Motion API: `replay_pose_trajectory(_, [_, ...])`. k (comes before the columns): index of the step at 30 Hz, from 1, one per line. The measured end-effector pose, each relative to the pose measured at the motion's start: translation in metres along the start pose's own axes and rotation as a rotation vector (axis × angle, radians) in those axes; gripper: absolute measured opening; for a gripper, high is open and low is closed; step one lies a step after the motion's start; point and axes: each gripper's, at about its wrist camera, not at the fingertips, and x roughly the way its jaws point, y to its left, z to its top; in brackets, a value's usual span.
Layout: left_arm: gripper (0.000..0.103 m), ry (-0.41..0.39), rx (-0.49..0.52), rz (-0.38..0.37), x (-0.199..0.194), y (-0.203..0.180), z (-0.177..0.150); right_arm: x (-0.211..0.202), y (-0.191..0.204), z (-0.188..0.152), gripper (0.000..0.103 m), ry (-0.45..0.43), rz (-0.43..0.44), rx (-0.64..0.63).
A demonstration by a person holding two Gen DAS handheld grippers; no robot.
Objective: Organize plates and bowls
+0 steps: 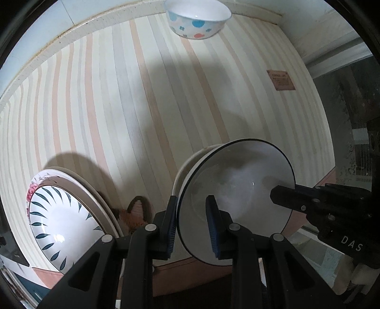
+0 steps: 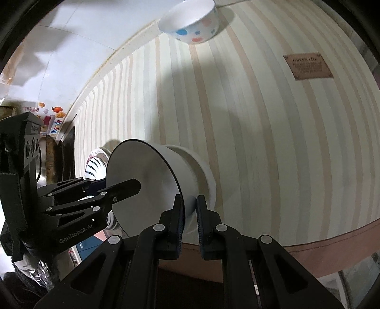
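A white ceramic bowl with a thin dark rim (image 1: pixel 235 187) is held above the near edge of a striped cream-and-peach tablecloth (image 1: pixel 133 99), tilted so that its mouth is turned partly sideways. Its rim is clamped on one side between the blue pads of the left gripper (image 1: pixel 192 223) and on the opposite side by the right gripper (image 2: pixel 190 214), which is pinched tight on the wall. A polka-dot bowl (image 1: pixel 197 20) is seen upright at the far edge, and a leaf-patterned plate (image 1: pixel 64 223) is stacked to the left.

striped tabletop (image 1: pixel 142 99) open — dotted bowl (image 1: pixel 198 17) far edge
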Motion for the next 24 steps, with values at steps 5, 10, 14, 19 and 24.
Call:
replay_pose_trajectory(5, [0.021,0.006,0.009,0.014,0.007,0.0,-0.002,0.009,-0.006,-0.001,0.012,0.013,-0.001,0.018])
replay_pose_trajectory(10, [0.021,-0.002,0.03,0.054,0.012,-0.006,-0.003,0.013,-0.005,0.001,0.012,0.016,-0.003,0.023])
replay_pose_trajectory(14, [0.021,-0.004,0.032,0.062,0.016,-0.007,-0.001,0.015,-0.003,0.003,0.012,0.017,-0.012,0.02])
replay_pose_trajectory(19, [0.021,-0.008,0.033,0.069,0.016,-0.009,0.0,0.014,-0.005,0.005,0.014,0.016,-0.024,0.022])
replay_pose_trajectory(24, [0.021,-0.011,0.031,0.078,0.016,-0.01,-0.002,0.012,-0.003,0.005,0.015,0.011,-0.034,0.018])
